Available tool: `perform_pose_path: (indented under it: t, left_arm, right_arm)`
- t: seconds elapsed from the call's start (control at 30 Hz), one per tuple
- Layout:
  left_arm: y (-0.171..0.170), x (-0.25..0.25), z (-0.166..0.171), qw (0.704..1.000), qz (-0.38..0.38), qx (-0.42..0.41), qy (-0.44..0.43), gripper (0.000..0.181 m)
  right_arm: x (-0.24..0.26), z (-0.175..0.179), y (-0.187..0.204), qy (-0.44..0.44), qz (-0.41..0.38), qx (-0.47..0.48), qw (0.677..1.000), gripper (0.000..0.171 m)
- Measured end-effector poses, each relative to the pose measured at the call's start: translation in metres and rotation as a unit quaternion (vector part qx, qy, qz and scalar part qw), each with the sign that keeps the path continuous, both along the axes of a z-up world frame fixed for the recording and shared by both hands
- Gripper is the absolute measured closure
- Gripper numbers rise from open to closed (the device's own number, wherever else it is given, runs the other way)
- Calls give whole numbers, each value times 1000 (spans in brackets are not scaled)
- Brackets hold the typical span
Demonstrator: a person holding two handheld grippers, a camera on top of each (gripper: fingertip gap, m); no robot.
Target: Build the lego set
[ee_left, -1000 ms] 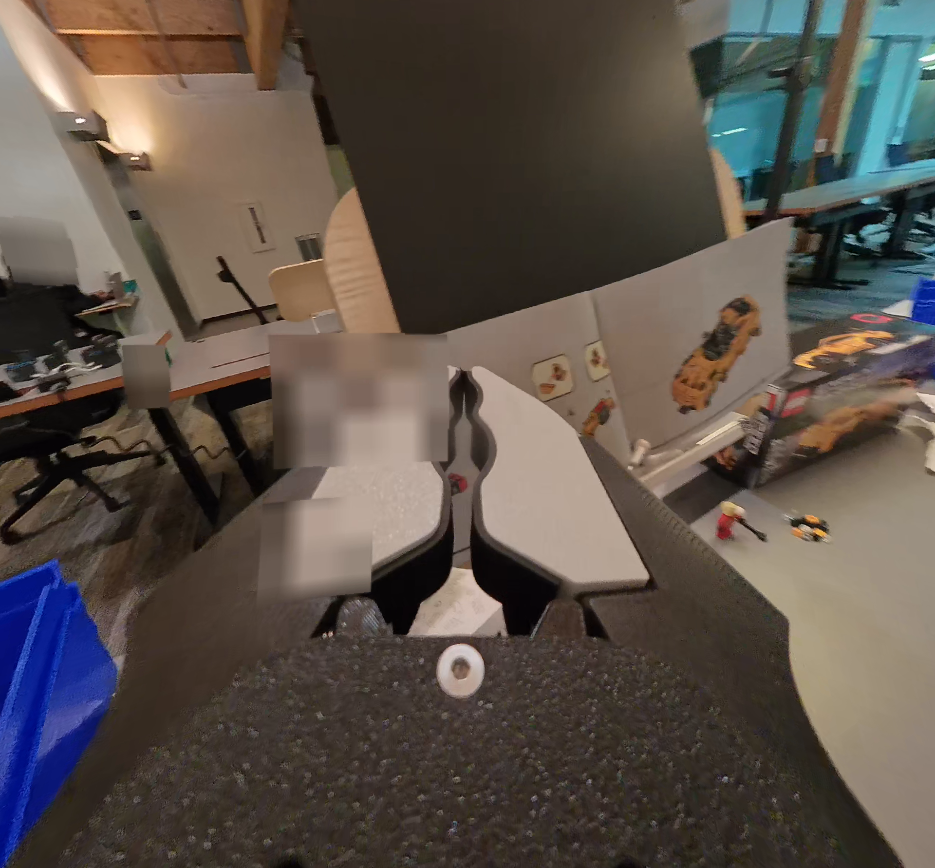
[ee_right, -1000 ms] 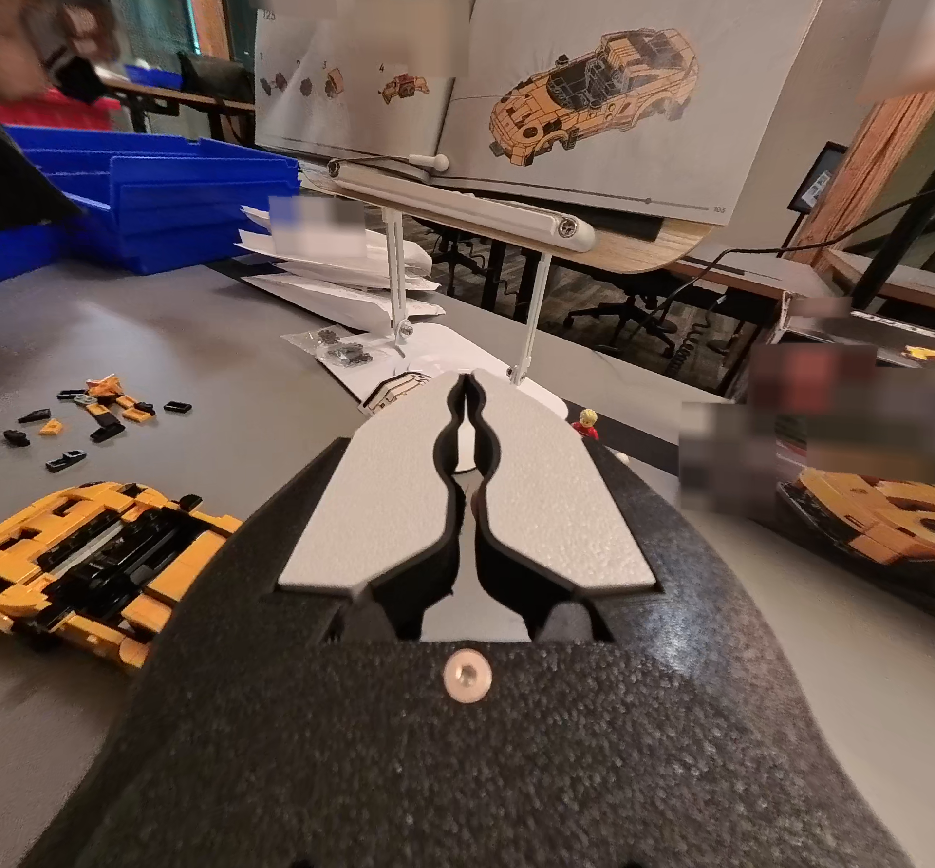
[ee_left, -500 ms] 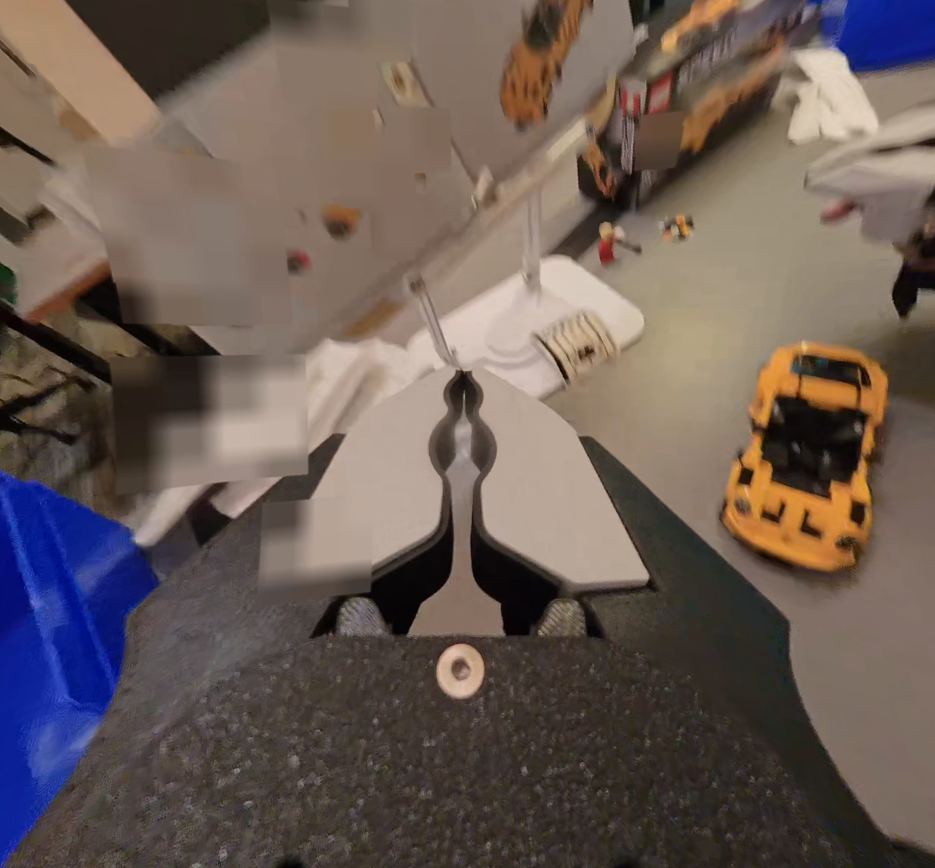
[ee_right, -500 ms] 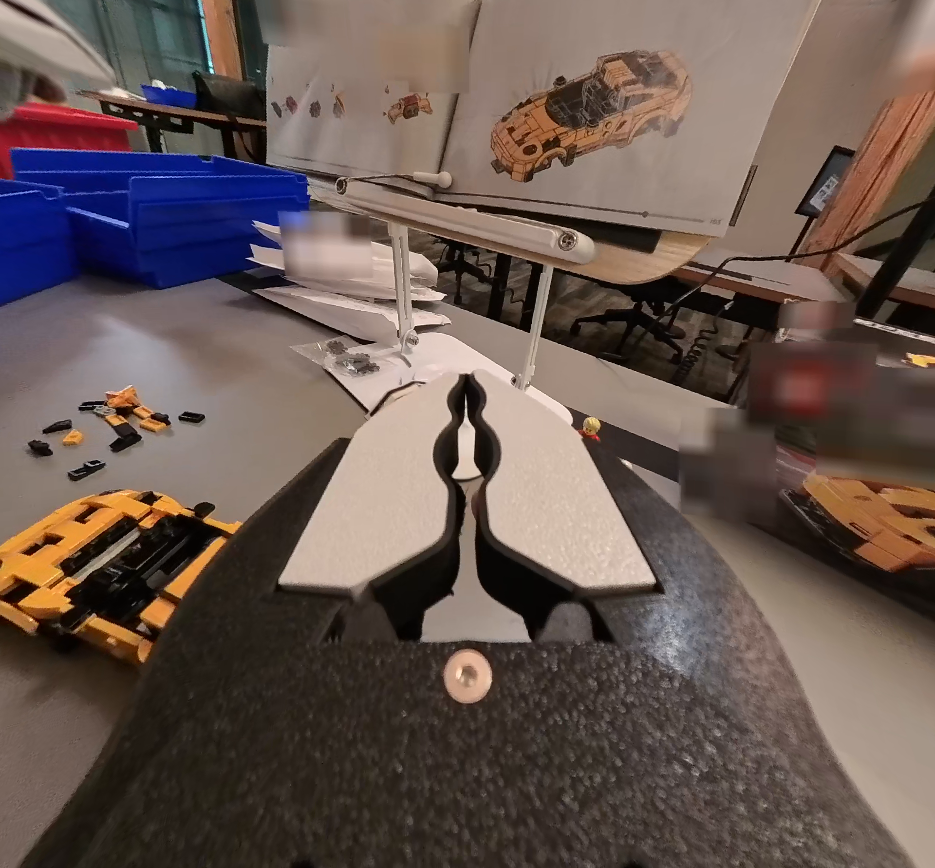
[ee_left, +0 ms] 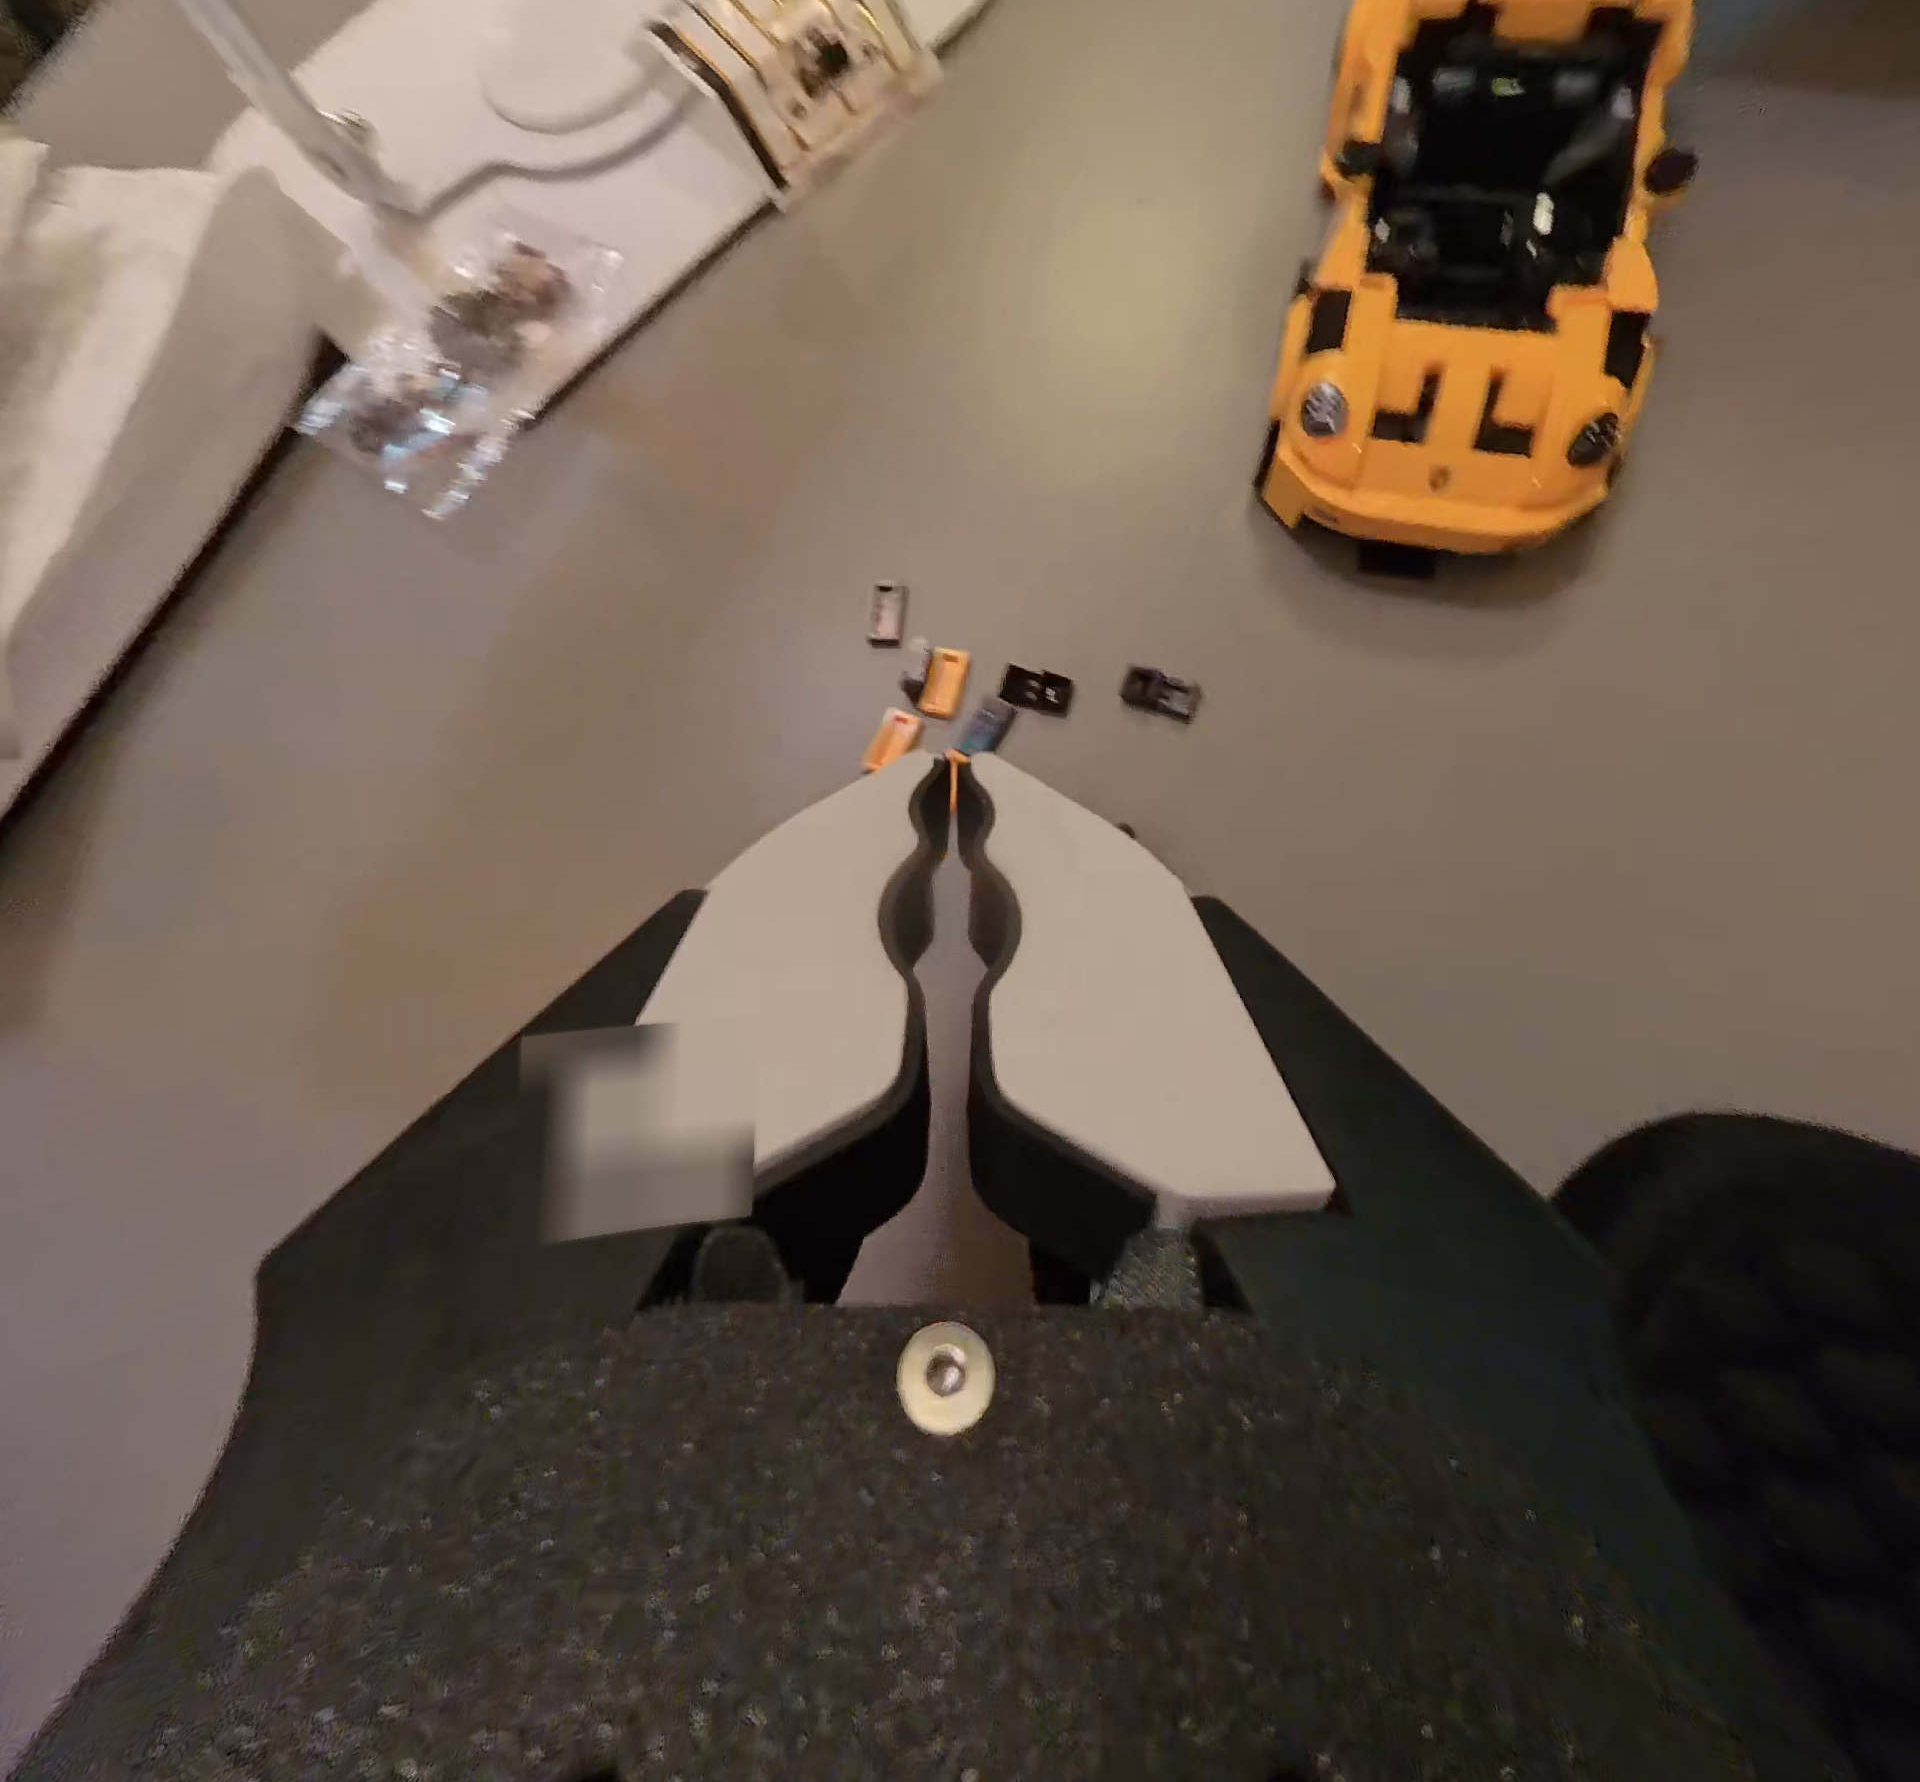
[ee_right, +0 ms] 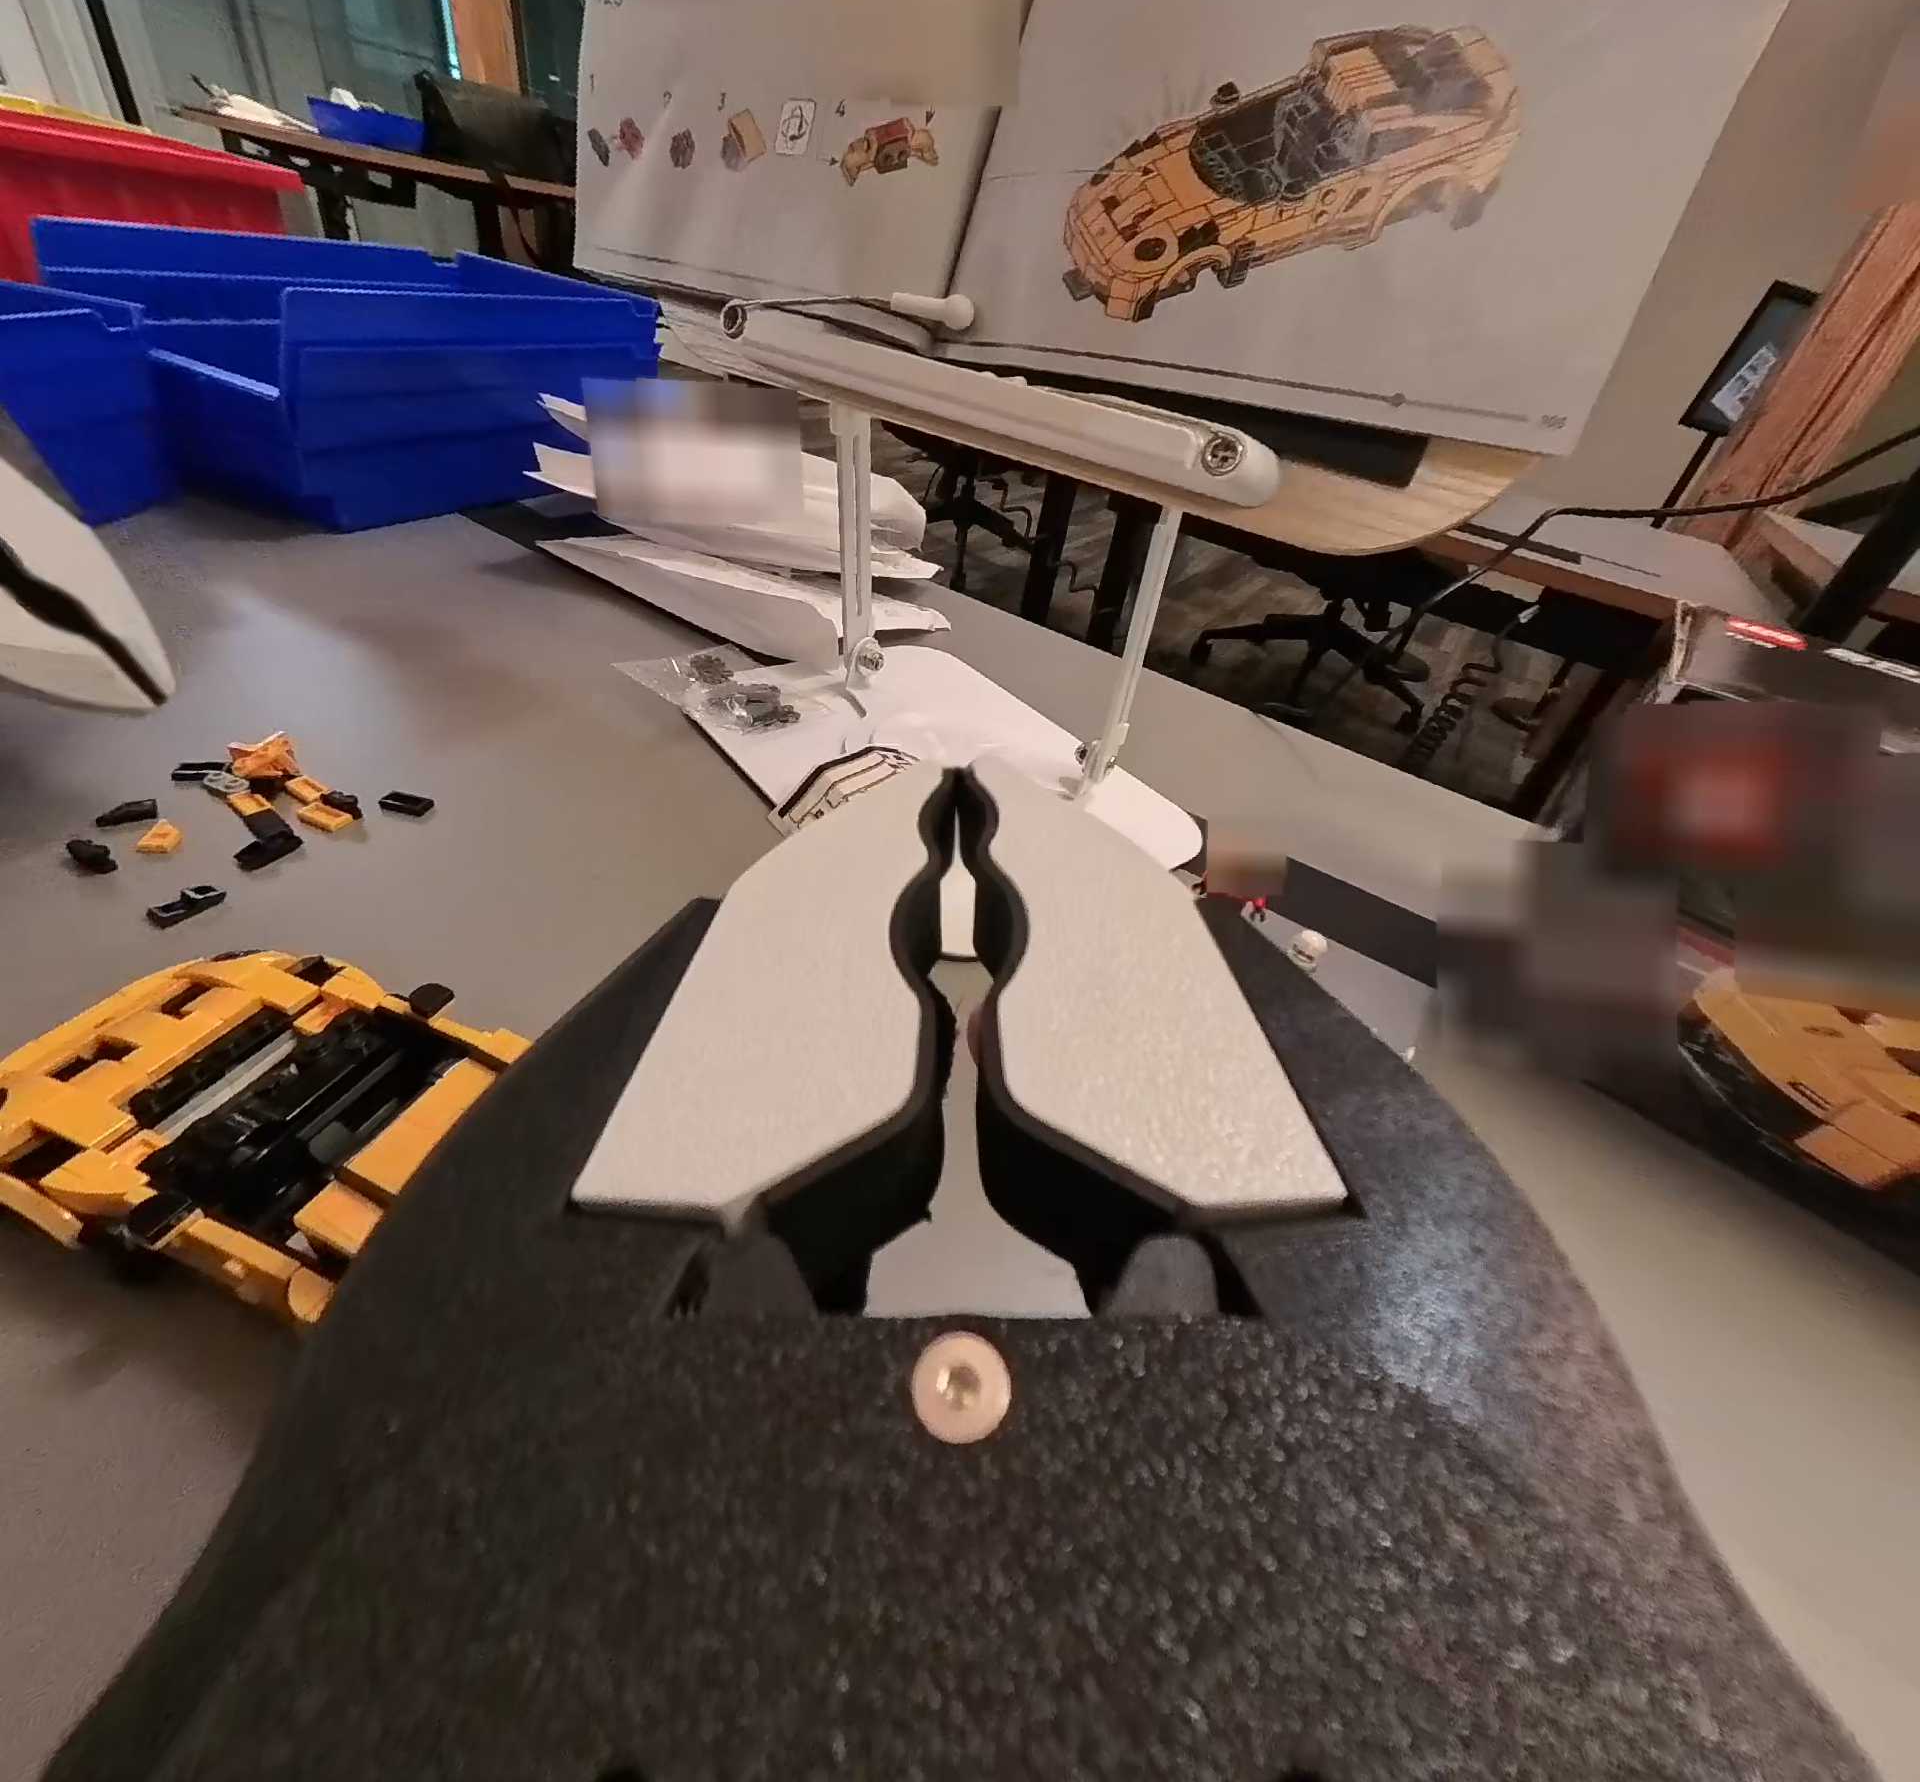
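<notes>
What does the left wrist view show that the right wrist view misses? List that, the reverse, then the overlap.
Left only: the round headlights on the car's nose, seen from above.
Right only: the open instruction booklet on its stand, stacked blue plastic bins, a red bin.
Both: the orange brick-built car, loose orange and black pieces, a clear bag of small parts, the white stand base, the grey table.
</notes>
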State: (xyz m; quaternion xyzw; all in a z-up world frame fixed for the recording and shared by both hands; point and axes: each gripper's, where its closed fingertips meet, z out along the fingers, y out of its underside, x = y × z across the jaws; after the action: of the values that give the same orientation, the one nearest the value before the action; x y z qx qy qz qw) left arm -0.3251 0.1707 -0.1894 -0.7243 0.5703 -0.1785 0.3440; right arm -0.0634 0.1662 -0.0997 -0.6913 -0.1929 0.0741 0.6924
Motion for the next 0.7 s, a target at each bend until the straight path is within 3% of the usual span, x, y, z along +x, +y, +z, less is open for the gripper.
perform_pose_path:
  t: [0.2,0.7]
  left_arm:
    - [-12,1,-31,997,-17,-52,59,168]
    - [-19,5,-40,993,-14,-95,63,170]
  right_arm:
    - [-2,-1,-1,-1,8,-4,1000,171]
    - [-5,-1,-1,-9,14,-5,1000,171]
